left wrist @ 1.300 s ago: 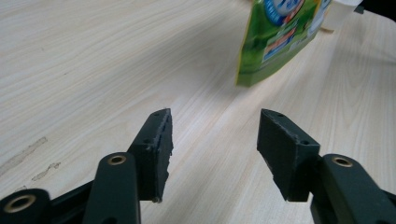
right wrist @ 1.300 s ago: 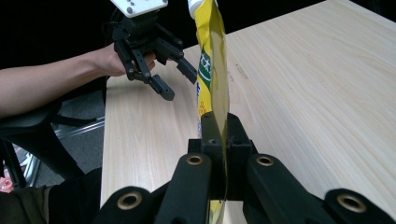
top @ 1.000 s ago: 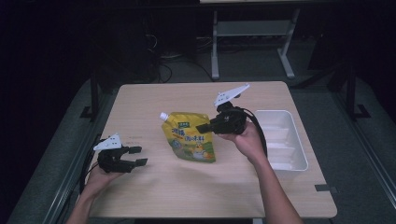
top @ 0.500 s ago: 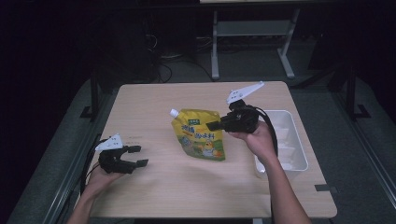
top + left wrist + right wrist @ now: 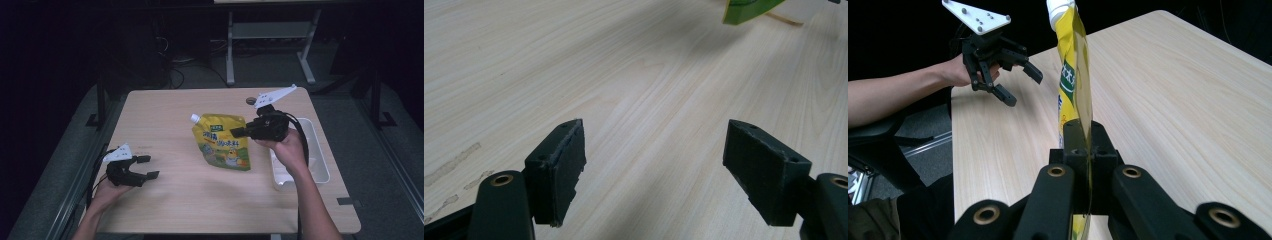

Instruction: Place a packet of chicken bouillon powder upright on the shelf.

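While the right gripper [image 5: 239, 132] has its jaws clamped on the edge of the yellow pouch [image 5: 224, 144], the pouch hangs in the air above the middle of the table [image 5: 165, 110], its white cap [image 5: 195, 118] tilted up and away toward the far left; in the right gripper view the pouch [image 5: 1074, 75] stands edge-on between the two black jaws, pinched near its side seam, with the cap [image 5: 1058, 9] at the top; the grip looks firm, though only a thin strip of the pouch is caught; just to the right of the holding hand lies a white tray [image 5: 320, 167], near the table's right edge, and what it holds is too small to tell; the left gripper [image 5: 145, 167] rests low at the near left of the table, well apart from the pouch, its jaws spread wide and holding nothing; in the left gripper view they frame bare wood, with a green and yellow corner of the pouch [image 5: 749, 9] at the top edge; judging by this, the pick-up is done and the carrying is under way; what is left seems to be bringing the pouch over the tray and setting it down, or handing it to the idle left gripper; which of the two is meant cannot be told from how things lie
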